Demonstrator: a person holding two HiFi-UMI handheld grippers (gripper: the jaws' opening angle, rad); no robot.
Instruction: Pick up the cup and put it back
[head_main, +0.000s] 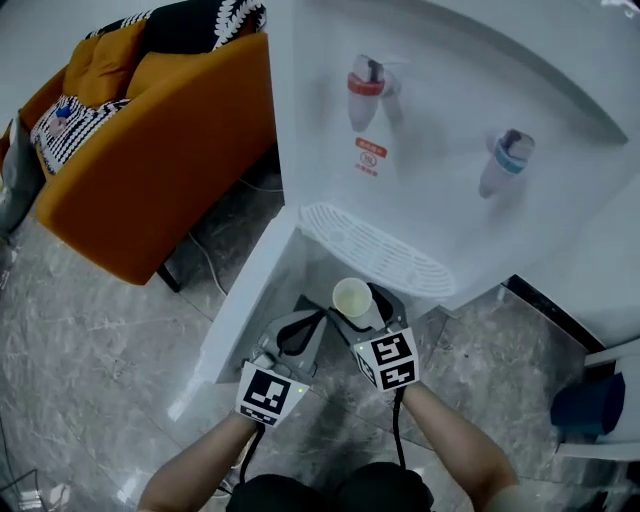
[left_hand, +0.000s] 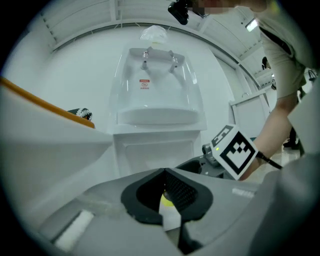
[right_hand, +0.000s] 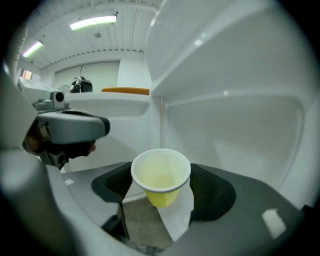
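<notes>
Pickup's done: right gripper (right_hand: 161, 186) jaws grip the cup (right_hand: 160, 176) in front of the dispenser (head_main: 420, 130), left gripper (left_hand: 165, 194) jaws closed and empty, put-back's left.

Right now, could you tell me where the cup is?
The cup sits mid head view, held in the right gripper, just below the dispenser's drip tray.

The cup (right_hand: 160, 176) is small and yellow, with a paler inside and a thin rolled white rim. It stands upright, mouth up, and looks empty. It hangs clear of the floor (right_hand: 142, 220), clamped just under its rim between the two black pads (right_hand: 207, 187) of the right hand-held gripper (right_hand: 161, 192). In the head view it sits just below the front edge of the white drip tray (head_main: 375, 250).
</notes>
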